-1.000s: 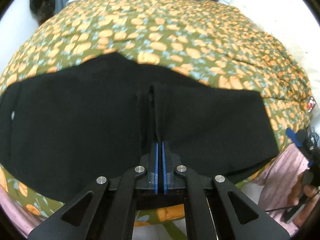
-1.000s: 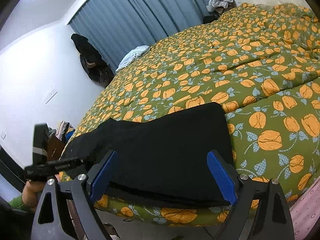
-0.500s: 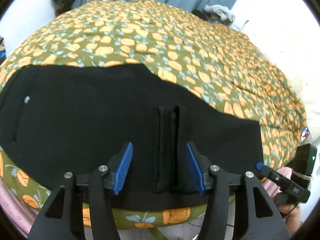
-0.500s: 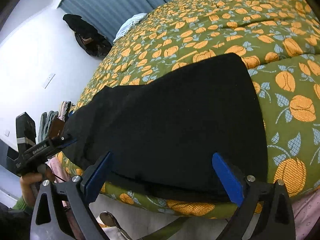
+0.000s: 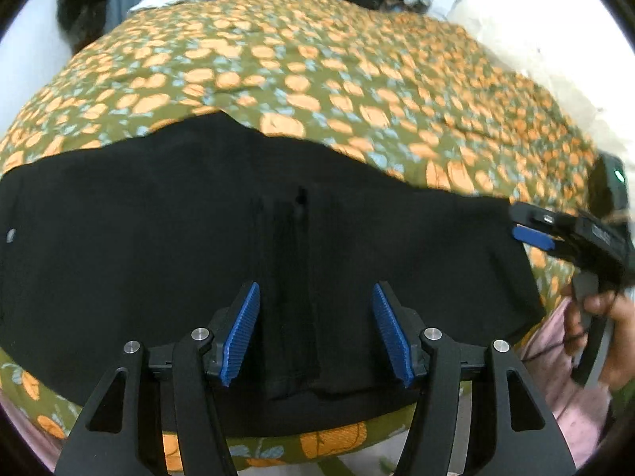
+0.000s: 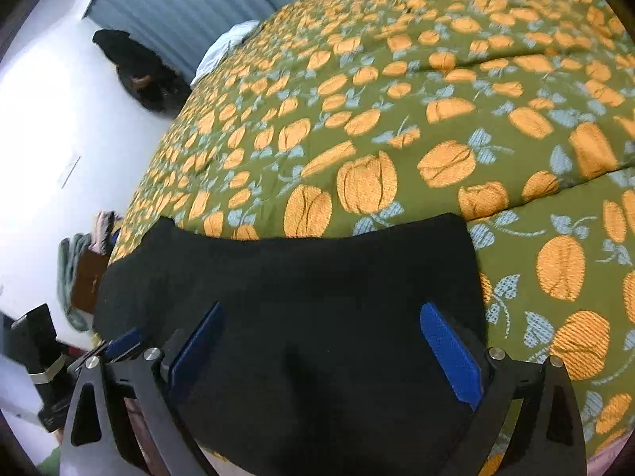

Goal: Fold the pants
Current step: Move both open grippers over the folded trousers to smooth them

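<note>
On the bed point(image 5: 317, 79) lie the pants point(image 5: 158, 238); my left gripper point(image 5: 315, 333) jaws are opening around a raised fold, seemingly untouched; my right gripper point(image 6: 325, 357) gapes wide, empty.

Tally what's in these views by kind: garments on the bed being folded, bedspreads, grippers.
Black pants: 1
Pumpkin-print bedspread: 1
Grippers: 2, left gripper opening over a ridge of cloth, right gripper open
Total: 4
</note>
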A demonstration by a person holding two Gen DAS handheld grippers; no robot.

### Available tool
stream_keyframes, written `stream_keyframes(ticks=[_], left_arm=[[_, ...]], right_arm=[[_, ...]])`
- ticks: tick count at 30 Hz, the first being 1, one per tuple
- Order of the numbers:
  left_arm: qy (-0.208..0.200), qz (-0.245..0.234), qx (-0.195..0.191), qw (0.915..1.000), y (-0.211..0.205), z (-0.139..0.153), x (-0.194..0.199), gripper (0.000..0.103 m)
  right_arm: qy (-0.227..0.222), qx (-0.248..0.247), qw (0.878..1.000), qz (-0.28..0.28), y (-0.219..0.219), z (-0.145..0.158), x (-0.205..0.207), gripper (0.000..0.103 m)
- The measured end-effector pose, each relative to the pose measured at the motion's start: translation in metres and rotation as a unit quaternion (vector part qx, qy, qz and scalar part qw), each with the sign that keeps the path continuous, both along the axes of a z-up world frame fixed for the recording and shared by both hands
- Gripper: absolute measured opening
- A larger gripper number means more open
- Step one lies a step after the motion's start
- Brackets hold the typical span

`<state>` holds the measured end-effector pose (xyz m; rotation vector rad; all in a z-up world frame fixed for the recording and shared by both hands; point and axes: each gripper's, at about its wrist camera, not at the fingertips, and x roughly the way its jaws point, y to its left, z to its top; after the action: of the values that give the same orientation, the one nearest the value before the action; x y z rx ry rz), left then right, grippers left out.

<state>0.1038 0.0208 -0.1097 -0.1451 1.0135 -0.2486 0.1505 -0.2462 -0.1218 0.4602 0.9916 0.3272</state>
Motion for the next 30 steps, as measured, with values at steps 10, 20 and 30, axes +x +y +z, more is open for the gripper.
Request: stream_keyframes(ticks=[10, 20, 30], left_arm=[[-0.008, 0.145, -0.016, 0.9892, 0.120, 0.024, 0.011, 0.078], [-0.002, 0.209, 0.019, 0.9778, 0.184, 0.029, 0.008, 0.078], [0.013, 0.242, 0.018, 0.9700, 0.218, 0.029, 0.024, 0.078]], right_arm=[[-0.071, -0.031, 0.997, -0.002, 0.024, 0.010, -0.074, 0.099], [-0.056, -0.027, 0.998, 0.000, 0.018, -0.004, -0.076, 0.099], [-0.055, -0.013, 0.998, 0.008, 0.020, -0.008, -0.076, 0.099]])
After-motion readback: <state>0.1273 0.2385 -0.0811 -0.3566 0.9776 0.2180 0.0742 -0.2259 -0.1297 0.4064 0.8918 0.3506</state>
